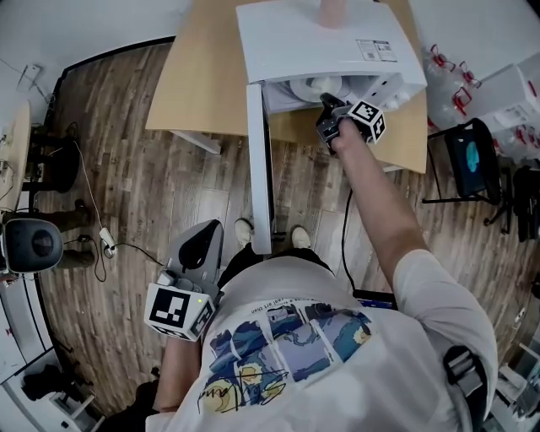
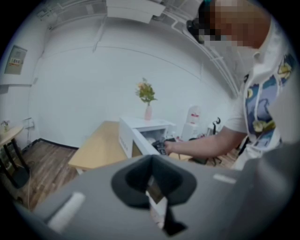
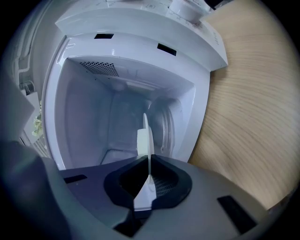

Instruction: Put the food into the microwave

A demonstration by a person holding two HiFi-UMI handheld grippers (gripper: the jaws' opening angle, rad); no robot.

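Observation:
A white microwave (image 1: 329, 42) stands on a wooden table (image 1: 198, 76), its door (image 1: 257, 169) swung wide open towards me. My right gripper (image 1: 327, 105) is at the mouth of the cavity. In the right gripper view its thin white fingertips (image 3: 146, 133) are pressed together on the rim of a round white dish (image 3: 166, 125), which sits low inside the cavity; the same dish (image 1: 308, 84) shows under the microwave's front edge. No food can be made out on it. My left gripper (image 1: 201, 240) hangs low by my hip, shut and empty (image 2: 151, 201).
A pink vase (image 1: 332, 10) stands on the microwave's top. The open door juts out over the wooden floor near my feet. A grey chair (image 1: 34, 245) and a cable (image 1: 105, 240) lie to the left; a black chair (image 1: 472, 156) and boxes stand to the right.

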